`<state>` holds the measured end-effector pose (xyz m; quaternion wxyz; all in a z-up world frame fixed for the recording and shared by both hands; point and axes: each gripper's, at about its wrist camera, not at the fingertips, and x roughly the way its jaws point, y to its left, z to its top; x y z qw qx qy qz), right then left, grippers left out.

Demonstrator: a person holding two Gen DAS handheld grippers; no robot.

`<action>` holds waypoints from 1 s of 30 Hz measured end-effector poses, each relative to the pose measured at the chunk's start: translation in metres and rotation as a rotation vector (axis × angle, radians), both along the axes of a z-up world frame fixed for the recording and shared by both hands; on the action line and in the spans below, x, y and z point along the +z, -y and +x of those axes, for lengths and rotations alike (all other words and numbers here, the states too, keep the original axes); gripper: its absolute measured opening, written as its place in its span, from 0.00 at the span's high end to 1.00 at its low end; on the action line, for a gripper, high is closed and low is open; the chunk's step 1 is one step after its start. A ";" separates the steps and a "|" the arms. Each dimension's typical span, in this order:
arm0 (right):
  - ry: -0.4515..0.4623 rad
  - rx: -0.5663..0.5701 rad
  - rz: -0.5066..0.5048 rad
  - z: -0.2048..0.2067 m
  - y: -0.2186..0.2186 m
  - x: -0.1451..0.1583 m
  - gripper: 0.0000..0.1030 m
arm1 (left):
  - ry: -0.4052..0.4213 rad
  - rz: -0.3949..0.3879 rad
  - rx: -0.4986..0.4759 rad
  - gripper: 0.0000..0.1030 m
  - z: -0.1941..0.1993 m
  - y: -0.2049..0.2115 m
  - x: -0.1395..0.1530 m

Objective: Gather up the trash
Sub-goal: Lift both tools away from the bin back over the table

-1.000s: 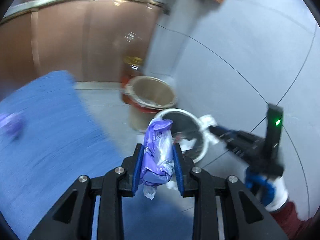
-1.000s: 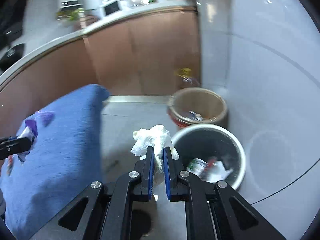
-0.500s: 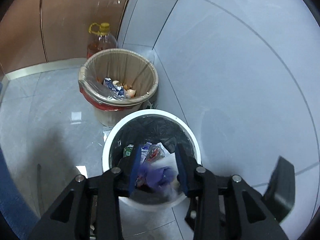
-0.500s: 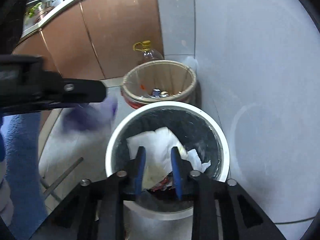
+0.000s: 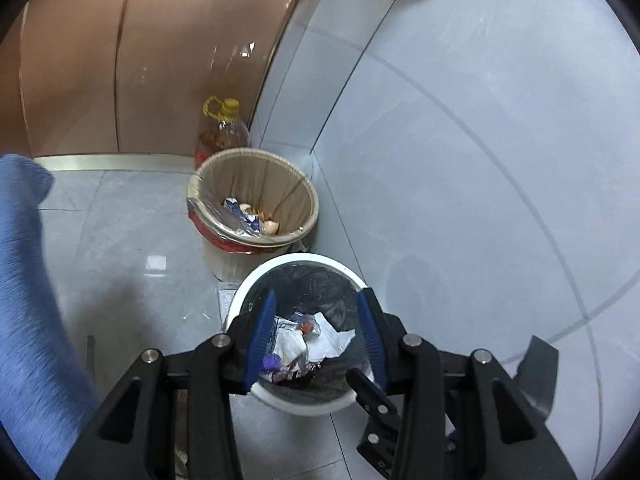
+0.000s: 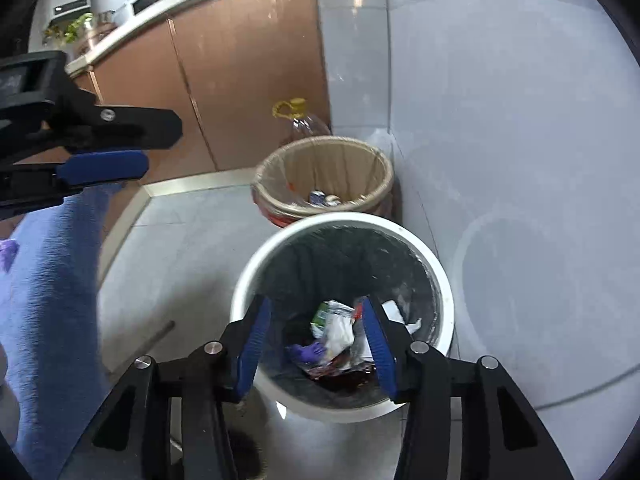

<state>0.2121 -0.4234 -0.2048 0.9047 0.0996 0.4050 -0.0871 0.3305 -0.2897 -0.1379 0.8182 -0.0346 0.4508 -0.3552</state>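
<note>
A white bin with a black liner [image 5: 256, 280] [image 6: 256, 264] stands on the tiled floor by the wall. In it lie a purple wrapper [image 5: 272, 361] [image 6: 306, 352], a white tissue [image 5: 328, 338] [image 6: 340, 330] and other scraps. My left gripper [image 5: 316, 334] is open and empty above the bin's near rim. My right gripper [image 6: 316, 344] is open and empty above the same bin. The left gripper's blue pad and black arm also show in the right wrist view [image 6: 104, 164], up at the left.
A second bin with a beige liner [image 5: 256, 200] [image 6: 324, 172] holds eggshells and packets behind the white one. A yellow-capped oil bottle [image 5: 224, 132] [image 6: 300, 120] stands in the corner. Brown cabinets run behind. A blue cloth surface [image 5: 24, 280] [image 6: 48, 300] lies left.
Both grippers moved over the white bin and opened. The purple wrapper and the white tissue dropped into it. The left gripper has since pulled back slightly.
</note>
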 end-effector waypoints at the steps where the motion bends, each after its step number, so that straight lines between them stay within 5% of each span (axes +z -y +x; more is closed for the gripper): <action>1: 0.010 0.010 -0.003 -0.004 -0.006 0.006 0.55 | 0.018 0.005 0.004 0.60 -0.008 -0.009 0.008; 17: 0.195 0.125 -0.054 -0.081 -0.100 0.110 0.47 | 0.381 0.103 0.282 0.50 -0.151 -0.176 0.103; 19: 0.219 0.142 -0.060 -0.089 -0.110 0.121 0.44 | 0.421 0.119 0.327 0.40 -0.168 -0.196 0.111; 30: 0.340 0.229 -0.093 -0.134 -0.162 0.179 0.21 | 0.553 0.116 0.464 0.39 -0.240 -0.265 0.133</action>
